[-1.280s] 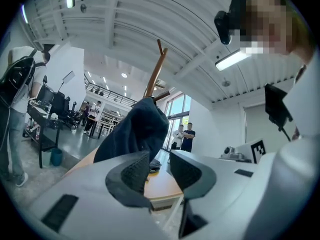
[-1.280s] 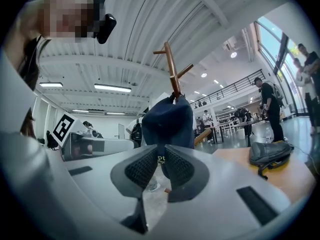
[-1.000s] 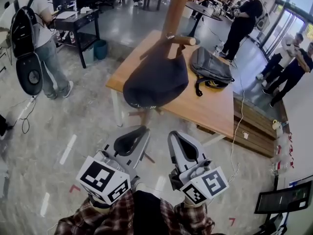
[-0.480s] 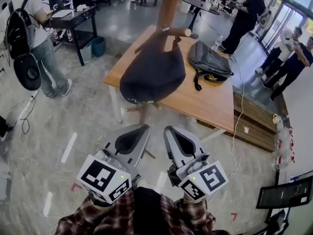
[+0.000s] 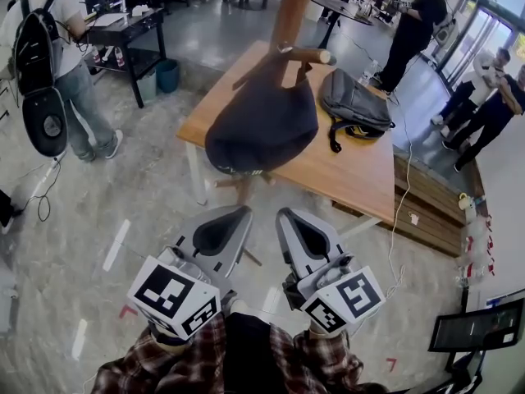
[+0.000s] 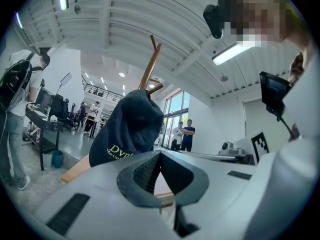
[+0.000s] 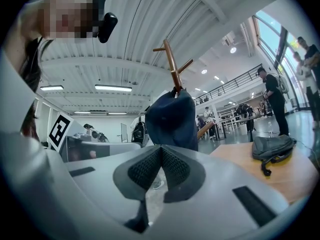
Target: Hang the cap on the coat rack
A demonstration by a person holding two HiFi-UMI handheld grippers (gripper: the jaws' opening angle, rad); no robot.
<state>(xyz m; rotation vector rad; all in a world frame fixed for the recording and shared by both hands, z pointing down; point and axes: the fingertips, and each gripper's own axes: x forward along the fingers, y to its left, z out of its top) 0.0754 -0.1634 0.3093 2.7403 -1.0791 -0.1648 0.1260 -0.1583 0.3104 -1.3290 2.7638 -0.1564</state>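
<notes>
A dark navy cap (image 5: 262,125) hangs from a peg (image 5: 310,55) of the wooden coat rack (image 5: 293,11), free of both grippers. Yellow lettering shows on the cap (image 6: 131,129) in the left gripper view; it fills the middle of the right gripper view as the cap (image 7: 171,119) under the rack's pole (image 7: 172,71). My left gripper (image 5: 225,220) and right gripper (image 5: 287,222) sit side by side low in the head view, well short of the cap. Both are shut, tips touching, with nothing between them.
A wooden table (image 5: 344,175) stands behind the rack with a grey backpack (image 5: 353,109) on it. A person with a black backpack (image 5: 49,64) stands at a black desk (image 5: 123,35) far left. Other people (image 5: 414,35) stand at the back right. Cables run over the floor.
Both grippers have drawn slightly back and stayed low. The left gripper's jaws have come together. The cap stays hanging on the peg.
</notes>
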